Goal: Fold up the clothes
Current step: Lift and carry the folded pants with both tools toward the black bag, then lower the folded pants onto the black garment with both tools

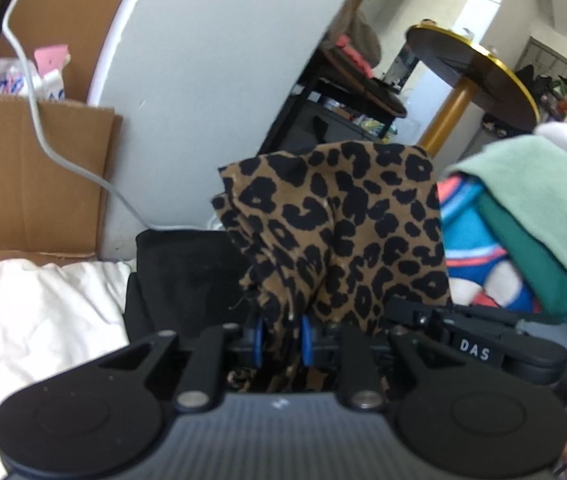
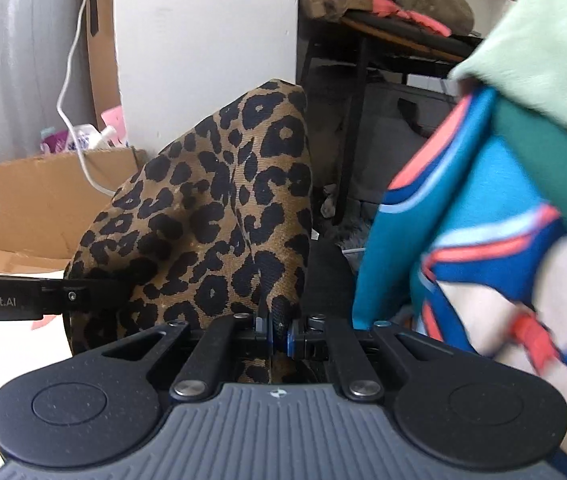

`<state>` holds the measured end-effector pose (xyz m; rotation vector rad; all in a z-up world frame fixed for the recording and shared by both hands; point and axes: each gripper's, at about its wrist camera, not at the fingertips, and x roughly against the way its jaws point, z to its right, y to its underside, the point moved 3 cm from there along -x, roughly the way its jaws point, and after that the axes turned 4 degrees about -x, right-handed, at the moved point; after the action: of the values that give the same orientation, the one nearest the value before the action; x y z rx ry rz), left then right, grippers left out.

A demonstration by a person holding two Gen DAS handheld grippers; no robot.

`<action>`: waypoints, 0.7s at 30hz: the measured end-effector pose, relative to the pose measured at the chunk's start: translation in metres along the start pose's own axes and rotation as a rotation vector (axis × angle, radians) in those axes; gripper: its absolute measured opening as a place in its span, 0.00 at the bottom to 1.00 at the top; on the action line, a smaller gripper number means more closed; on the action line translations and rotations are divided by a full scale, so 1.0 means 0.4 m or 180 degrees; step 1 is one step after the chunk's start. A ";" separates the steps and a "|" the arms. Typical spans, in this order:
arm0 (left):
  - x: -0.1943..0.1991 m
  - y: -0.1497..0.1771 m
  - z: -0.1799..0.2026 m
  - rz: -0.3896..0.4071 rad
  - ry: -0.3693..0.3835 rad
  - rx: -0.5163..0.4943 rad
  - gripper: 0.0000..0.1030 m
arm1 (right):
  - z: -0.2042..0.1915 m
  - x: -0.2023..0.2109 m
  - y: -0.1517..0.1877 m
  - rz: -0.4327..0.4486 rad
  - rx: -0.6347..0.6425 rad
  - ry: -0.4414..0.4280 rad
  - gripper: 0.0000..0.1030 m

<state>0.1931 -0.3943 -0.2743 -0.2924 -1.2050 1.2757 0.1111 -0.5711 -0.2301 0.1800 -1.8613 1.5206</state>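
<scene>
Two grippers share one garment: a leopard-print cloth [image 1: 335, 224], bunched and standing up in folds between them. Left gripper [image 1: 283, 340]: jaws pinching a thick gather of the cloth between the blue pads [image 1: 305, 340], fabric trailing down behind the fingers. Right gripper [image 2: 279, 334]: jaws pressed almost together on a thin fold of the same cloth, blue pad edges just visible. Each gripper's body shows at the edge of the other's view, close alongside. Cloth is held up off the white bedding [image 1: 43, 320], which carries a red spot; black fabric [image 1: 187, 272] lies just behind the cloth's lower left. To the right, near the cloth, a pile of clothes [image 1: 523, 216]: pale green on top, dark green beneath, then blue with red and white stripes. Behind: white panel [image 1: 211, 80], cardboard box [image 1: 35, 176], grey cable [image 1: 39, 128] running down across both. Round gold-rimmed side table [image 1: 479, 76] further back right.
</scene>
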 end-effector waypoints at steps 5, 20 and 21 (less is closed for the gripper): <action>-0.076 -0.008 -0.085 -0.0080 -0.0005 0.0207 0.18 | 0.003 -0.107 -0.027 -0.0217 0.0006 -0.0072 0.05; -0.193 -0.009 -0.199 -0.0141 -0.0070 0.0383 0.18 | -0.008 -0.340 -0.054 -0.0519 0.0056 -0.0096 0.05; -0.197 -0.012 -0.204 -0.0131 -0.0080 0.0394 0.18 | -0.008 -0.348 -0.060 -0.0513 0.0052 -0.0099 0.05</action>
<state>0.2753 -0.4272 -0.3457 -0.1611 -1.1424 1.3154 0.2272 -0.6198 -0.2939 0.3545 -1.8127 1.4301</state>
